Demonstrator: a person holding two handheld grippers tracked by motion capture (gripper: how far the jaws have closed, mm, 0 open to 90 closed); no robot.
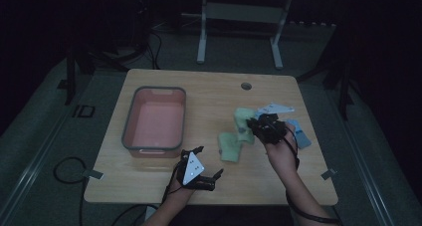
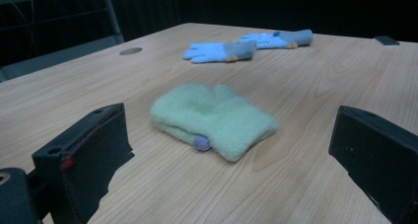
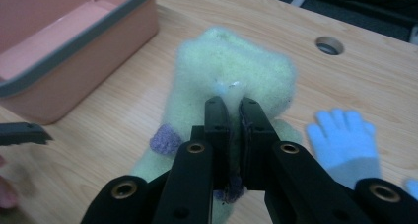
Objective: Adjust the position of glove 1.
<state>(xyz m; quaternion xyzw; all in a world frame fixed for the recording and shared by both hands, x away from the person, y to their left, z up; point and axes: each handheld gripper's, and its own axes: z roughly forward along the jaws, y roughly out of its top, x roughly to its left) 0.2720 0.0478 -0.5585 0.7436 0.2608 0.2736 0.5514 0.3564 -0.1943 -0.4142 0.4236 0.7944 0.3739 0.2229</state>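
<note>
Black jaws of the right gripper pinch a green mitten, lifted just right of the pink bin. Table bears a second mitten, lying flat between the wide-spread jaws of the left gripper, and blue gloves beyond. Judged step: carrying the held mitten; next, perhaps, binning it. No legible writing.

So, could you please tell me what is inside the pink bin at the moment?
The pink bin looks empty: its floor shows bare in the high view. The right gripper view shows part of its inside, also bare. The strip just inside the near wall is hidden.
</note>
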